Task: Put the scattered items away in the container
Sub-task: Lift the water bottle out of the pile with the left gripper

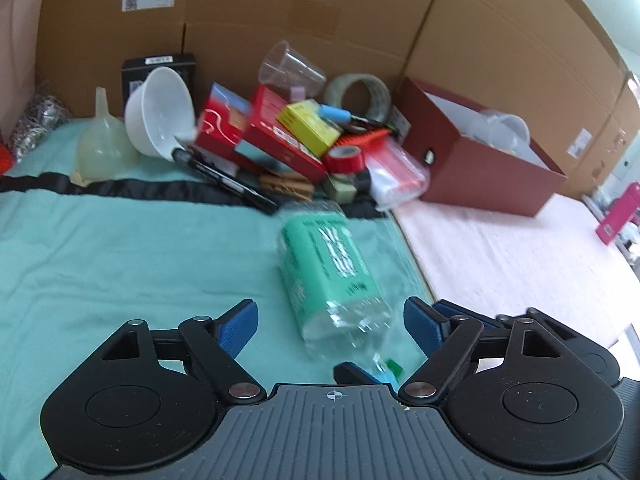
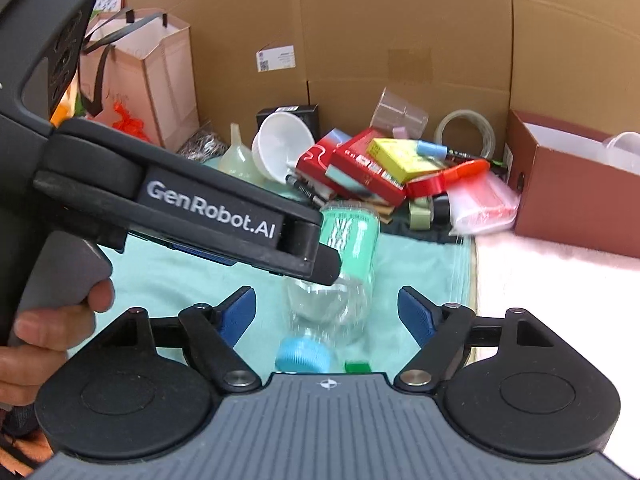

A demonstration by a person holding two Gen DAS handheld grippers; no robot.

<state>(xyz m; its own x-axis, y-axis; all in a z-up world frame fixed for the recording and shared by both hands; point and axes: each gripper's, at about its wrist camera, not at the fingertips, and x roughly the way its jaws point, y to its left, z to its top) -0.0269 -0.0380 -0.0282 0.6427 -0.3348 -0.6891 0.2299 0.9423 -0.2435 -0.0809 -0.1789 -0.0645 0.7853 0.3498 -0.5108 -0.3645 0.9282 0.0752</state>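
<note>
Left wrist view: both the left gripper (image 1: 328, 320) and right gripper (image 2: 326, 312) gape open around the lying bottle (image 1: 324, 264); the pile (image 1: 280, 136) sits outside the box (image 1: 480, 172)

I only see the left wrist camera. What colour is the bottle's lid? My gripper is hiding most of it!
Observer: Light blue. The right wrist view shows the cap on the bottle, at the end nearest the right gripper.
Operator: Is somebody holding my left gripper?
Observer: Yes, a hand is wrapped round its grey handle.
Operator: What's further left than I can see?
Observer: A pale paper bag with dark handles, standing against the cardboard wall.
</note>
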